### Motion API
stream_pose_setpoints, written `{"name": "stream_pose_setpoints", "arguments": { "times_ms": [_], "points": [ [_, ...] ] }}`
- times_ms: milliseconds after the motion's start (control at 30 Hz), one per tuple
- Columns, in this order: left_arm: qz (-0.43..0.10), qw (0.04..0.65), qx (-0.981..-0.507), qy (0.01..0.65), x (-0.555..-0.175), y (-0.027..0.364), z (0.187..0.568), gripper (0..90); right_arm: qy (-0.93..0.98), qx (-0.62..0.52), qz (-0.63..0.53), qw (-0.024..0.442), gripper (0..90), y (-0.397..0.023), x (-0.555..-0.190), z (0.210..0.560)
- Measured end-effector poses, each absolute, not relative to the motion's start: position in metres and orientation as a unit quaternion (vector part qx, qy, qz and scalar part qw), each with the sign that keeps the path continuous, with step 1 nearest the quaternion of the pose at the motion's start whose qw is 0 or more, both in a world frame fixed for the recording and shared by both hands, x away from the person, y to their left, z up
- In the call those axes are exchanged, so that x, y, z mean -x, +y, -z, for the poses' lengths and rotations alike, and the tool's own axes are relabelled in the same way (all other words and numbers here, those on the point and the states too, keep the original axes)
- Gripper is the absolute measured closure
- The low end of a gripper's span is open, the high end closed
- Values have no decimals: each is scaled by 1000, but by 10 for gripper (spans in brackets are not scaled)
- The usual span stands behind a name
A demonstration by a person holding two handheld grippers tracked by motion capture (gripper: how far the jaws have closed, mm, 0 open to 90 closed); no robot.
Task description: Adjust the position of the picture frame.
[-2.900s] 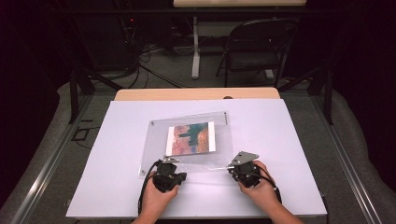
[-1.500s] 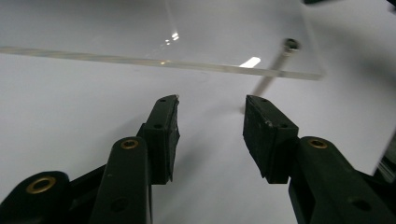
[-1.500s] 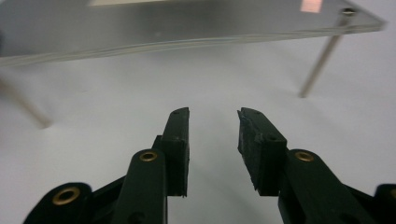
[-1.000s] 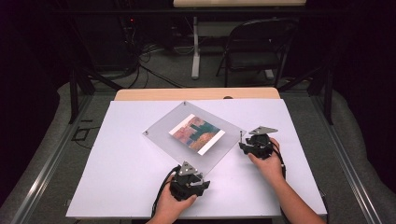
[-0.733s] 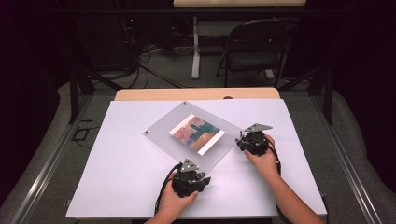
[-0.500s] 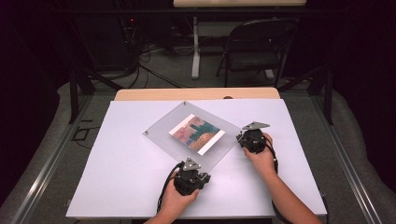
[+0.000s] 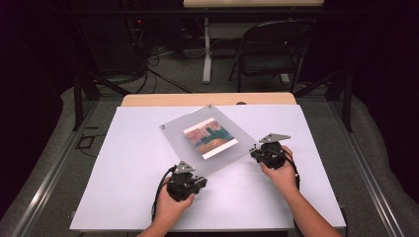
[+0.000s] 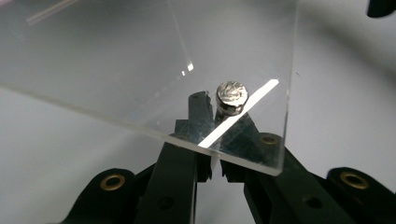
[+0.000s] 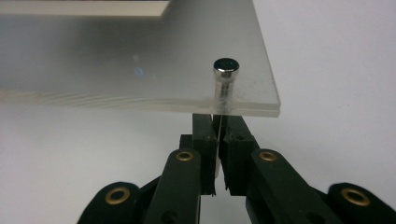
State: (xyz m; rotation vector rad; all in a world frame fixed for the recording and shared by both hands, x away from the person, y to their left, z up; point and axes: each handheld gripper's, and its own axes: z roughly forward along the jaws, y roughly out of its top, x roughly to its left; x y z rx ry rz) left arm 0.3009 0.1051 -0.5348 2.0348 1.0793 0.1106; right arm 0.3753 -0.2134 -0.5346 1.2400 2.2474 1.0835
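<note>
A clear acrylic picture frame (image 7: 173,132) with a colourful print (image 7: 210,137) in its middle sits turned diamond-wise on the white table (image 7: 123,173). My left gripper (image 7: 200,176) is at the frame's near corner. In the left gripper view its jaws (image 8: 215,112) have just been closing and stand under the clear plate (image 8: 140,60), shut on the metal corner stud (image 8: 232,95). My right gripper (image 7: 253,149) is at the frame's right corner. In the right gripper view it (image 9: 217,120) is shut on the post of the corner stud (image 9: 226,70) just below the plate (image 9: 116,70).
A wooden strip (image 7: 207,98) borders the table's far edge. Beyond it stand a folding chair (image 7: 269,49) and a desk leg (image 7: 206,54), with cables on the floor. Bare white table lies left of the frame and near the front edge.
Both hands have closed in on the frame's corners and both pairs of jaws have shut. The frame has shifted a little to the right and away with them.
</note>
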Motion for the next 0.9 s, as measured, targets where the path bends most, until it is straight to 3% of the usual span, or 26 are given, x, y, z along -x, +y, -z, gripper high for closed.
{"name": "stream_pose_setpoints", "arguments": {
  "times_ms": [400,900],
  "points": [
    [-65,403,-783,469,-323,155,534,844,796,-427,-407,137,857,-186,-330,528],
    [-66,399,-774,487,-345,153,543,835,793,-438,-399,142,857,-182,-332,536]
  ]
}}
